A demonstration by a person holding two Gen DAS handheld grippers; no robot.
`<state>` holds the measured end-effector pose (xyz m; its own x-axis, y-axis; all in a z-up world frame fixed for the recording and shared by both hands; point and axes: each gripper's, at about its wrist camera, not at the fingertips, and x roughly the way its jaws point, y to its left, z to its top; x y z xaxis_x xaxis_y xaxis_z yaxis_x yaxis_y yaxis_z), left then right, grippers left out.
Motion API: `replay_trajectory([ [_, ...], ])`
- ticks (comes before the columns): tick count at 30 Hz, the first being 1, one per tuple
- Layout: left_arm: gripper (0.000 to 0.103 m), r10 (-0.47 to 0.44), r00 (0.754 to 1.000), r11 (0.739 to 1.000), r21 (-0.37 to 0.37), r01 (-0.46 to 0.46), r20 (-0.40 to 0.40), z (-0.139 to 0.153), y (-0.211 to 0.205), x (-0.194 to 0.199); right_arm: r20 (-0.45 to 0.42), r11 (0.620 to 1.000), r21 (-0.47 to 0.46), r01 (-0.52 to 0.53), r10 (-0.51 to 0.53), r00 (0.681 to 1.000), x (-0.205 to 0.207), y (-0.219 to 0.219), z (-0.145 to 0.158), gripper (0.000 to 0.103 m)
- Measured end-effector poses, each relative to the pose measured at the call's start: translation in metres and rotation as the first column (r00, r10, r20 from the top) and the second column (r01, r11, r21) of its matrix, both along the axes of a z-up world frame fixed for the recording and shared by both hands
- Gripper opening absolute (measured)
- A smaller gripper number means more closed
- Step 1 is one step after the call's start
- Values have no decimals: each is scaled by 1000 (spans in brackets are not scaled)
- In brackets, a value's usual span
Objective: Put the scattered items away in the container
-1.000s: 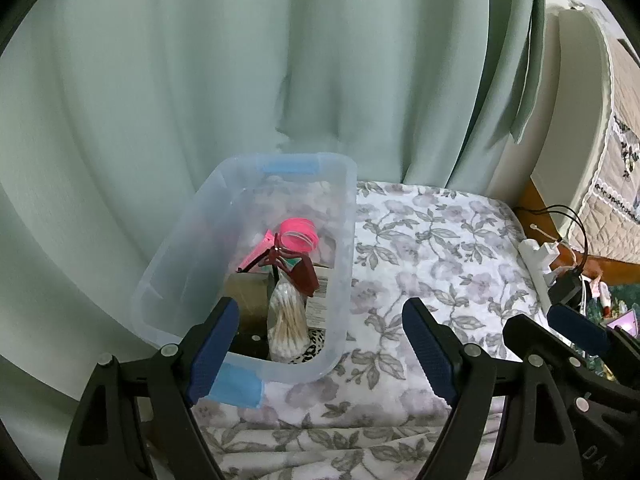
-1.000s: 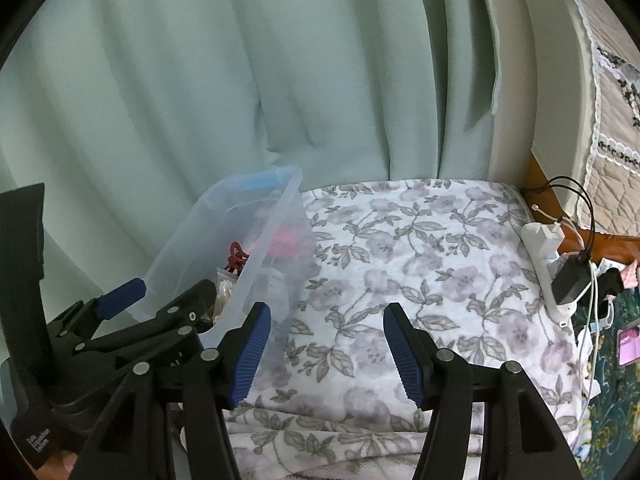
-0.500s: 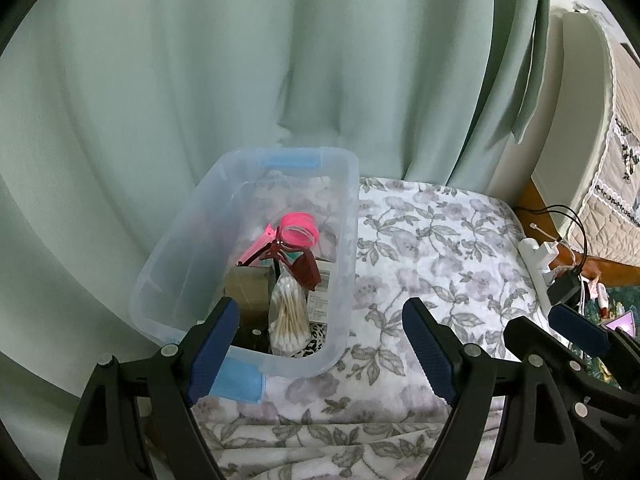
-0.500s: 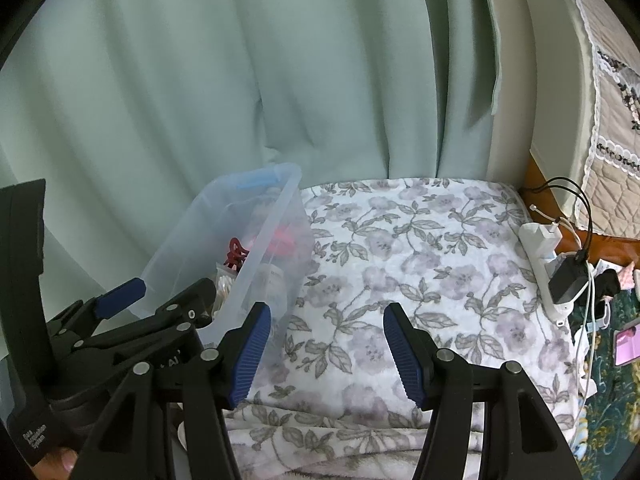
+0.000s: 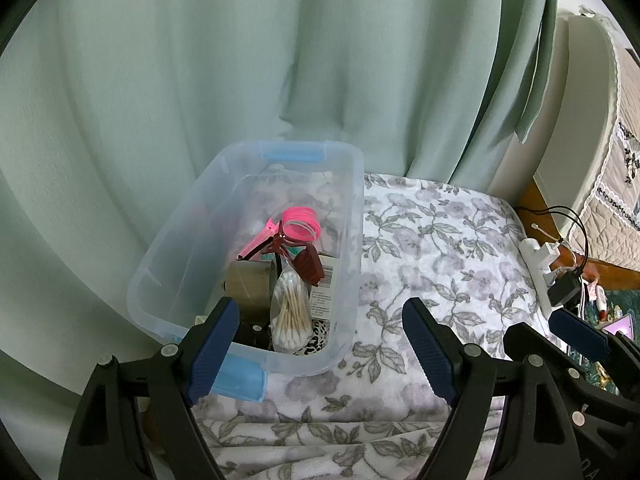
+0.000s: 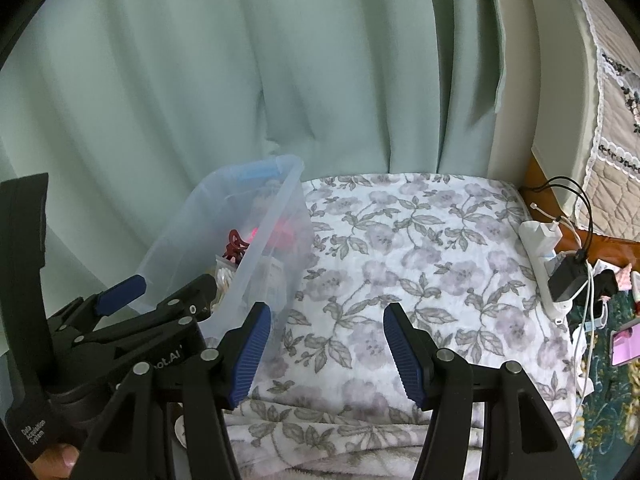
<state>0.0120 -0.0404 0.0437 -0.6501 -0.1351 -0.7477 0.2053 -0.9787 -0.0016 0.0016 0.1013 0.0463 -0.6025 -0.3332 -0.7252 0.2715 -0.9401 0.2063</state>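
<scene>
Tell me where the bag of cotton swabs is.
In the left wrist view, the bag of cotton swabs stands inside the clear plastic bin, at its near end, right of the tape roll.

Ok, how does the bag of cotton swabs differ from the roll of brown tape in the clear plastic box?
The clear bag of cotton swabs is pale and soft-sided, and stands upright, while the roll of brown tape is dark, rigid and round. The swab bag sits toward the box's right side; the tape roll is beside it on its left. Both are at the near end of the clear plastic box.
</scene>
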Motion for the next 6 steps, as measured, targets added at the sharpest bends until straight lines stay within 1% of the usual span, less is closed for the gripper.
replay_trajectory([
  [6,84,3,1000,1000,8,-3,5,-3,-3,0,6,1000,9,-6,5,1000,0,-3,-1,63],
])
